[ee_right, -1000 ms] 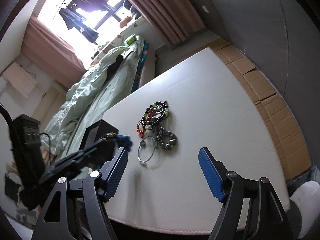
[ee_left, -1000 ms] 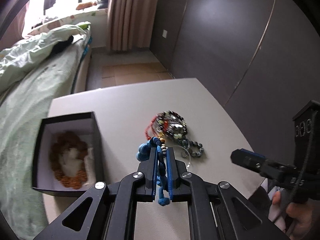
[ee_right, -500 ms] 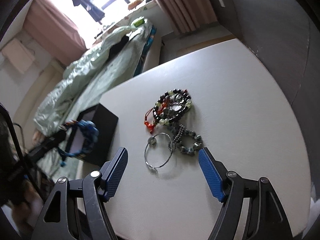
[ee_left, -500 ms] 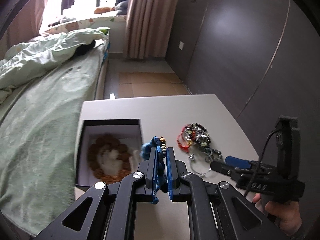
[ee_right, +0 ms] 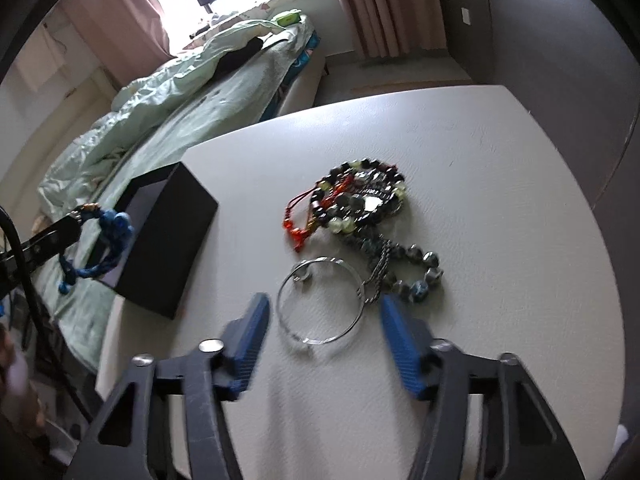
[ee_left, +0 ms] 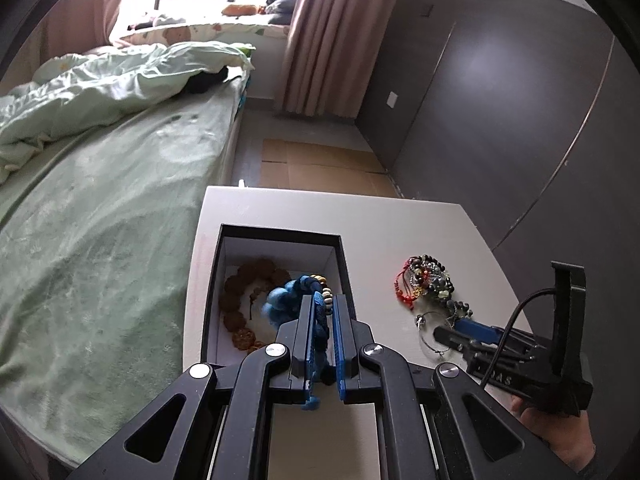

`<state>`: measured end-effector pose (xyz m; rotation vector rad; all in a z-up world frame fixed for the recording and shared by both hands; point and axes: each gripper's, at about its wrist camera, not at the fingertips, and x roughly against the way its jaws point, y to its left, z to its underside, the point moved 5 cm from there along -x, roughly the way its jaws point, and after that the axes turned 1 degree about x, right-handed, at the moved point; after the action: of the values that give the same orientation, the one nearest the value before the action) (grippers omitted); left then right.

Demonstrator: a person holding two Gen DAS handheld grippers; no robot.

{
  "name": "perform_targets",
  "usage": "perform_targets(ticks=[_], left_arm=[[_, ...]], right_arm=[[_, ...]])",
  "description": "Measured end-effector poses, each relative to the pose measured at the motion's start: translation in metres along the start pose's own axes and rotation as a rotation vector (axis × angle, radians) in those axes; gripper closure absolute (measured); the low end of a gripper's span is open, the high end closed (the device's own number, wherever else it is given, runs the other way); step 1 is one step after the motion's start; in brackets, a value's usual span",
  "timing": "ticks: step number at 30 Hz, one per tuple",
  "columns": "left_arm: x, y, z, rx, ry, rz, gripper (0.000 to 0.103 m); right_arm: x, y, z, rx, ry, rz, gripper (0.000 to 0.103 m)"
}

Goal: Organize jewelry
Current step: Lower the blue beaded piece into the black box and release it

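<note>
My left gripper [ee_left: 326, 304] is shut on a blue knotted bracelet [ee_left: 284, 300] and holds it over the open black box [ee_left: 280, 236]. A brown bead bracelet [ee_left: 240, 308] lies inside the box. In the right wrist view the blue bracelet [ee_right: 114, 228] hangs beside the box [ee_right: 168, 248]. My right gripper [ee_right: 324, 303] is low over the white table [ee_right: 480, 160]. Its jaws are closing with a silver bangle [ee_right: 300, 277] between them, and the pads stand clear of the ring. A pile of beaded bracelets [ee_right: 360, 200] lies just beyond the bangle.
A bed with green bedding [ee_left: 100, 200] runs along the table's left side. Dark wall panels [ee_left: 500, 120] stand to the right. A person's hand [ee_left: 560, 432] holds the right gripper [ee_left: 448, 330] at the lower right. Bare tabletop lies beyond and right of the bracelet pile.
The left gripper carried the blue bracelet leftward, from beside the pile to over the box. The right gripper came down to the silver bangle and its jaws narrowed around it.
</note>
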<state>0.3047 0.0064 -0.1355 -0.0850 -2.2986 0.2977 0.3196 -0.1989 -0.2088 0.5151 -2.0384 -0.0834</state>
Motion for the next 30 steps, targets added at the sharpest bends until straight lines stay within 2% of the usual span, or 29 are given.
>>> perform_targets(ticks=[2, 3, 5, 7, 13, 18, 23, 24, 26, 27, 28, 30], left_arm=[[-0.001, 0.001, 0.001, 0.002, 0.001, 0.001, 0.094], [-0.001, 0.001, 0.001, 0.004, 0.002, 0.004, 0.094], [-0.004, 0.001, 0.000, 0.005, 0.004, 0.008, 0.094], [-0.006, 0.001, 0.000, 0.005, 0.006, 0.012, 0.094], [-0.016, 0.005, 0.001, 0.019, 0.018, 0.020, 0.094], [-0.025, 0.010, -0.002, 0.034, 0.035, 0.022, 0.094], [-0.031, 0.013, -0.002, 0.054, 0.069, 0.032, 0.093], [-0.031, 0.014, -0.001, 0.065, 0.080, 0.038, 0.089], [-0.029, 0.016, -0.001, 0.073, 0.079, 0.031, 0.073], [-0.025, 0.018, -0.001, 0.078, 0.062, 0.029, 0.056], [-0.021, 0.020, -0.002, 0.082, 0.046, 0.032, 0.044], [-0.013, 0.022, -0.003, 0.085, 0.018, 0.032, 0.042]], right_arm=[[-0.002, -0.004, -0.003, 0.011, 0.007, 0.029, 0.072], [-0.002, -0.007, -0.004, 0.020, 0.013, 0.046, 0.077], [-0.002, -0.010, -0.004, 0.043, 0.027, 0.073, 0.092], [0.000, -0.014, -0.004, 0.067, 0.041, 0.084, 0.097], [0.010, -0.018, 0.004, 0.050, 0.052, 0.040, 0.100], [0.030, -0.016, 0.006, 0.033, 0.015, 0.005, 0.100], [0.049, -0.001, -0.007, 0.054, -0.033, -0.011, 0.100], [0.053, 0.005, -0.010, 0.065, -0.044, -0.014, 0.100], [0.058, 0.014, -0.016, 0.084, -0.061, -0.016, 0.100], [0.062, 0.021, -0.020, 0.096, -0.072, -0.018, 0.100], [0.063, 0.025, -0.023, 0.102, -0.078, -0.020, 0.100], [0.069, 0.036, -0.030, 0.123, -0.096, -0.027, 0.100]])
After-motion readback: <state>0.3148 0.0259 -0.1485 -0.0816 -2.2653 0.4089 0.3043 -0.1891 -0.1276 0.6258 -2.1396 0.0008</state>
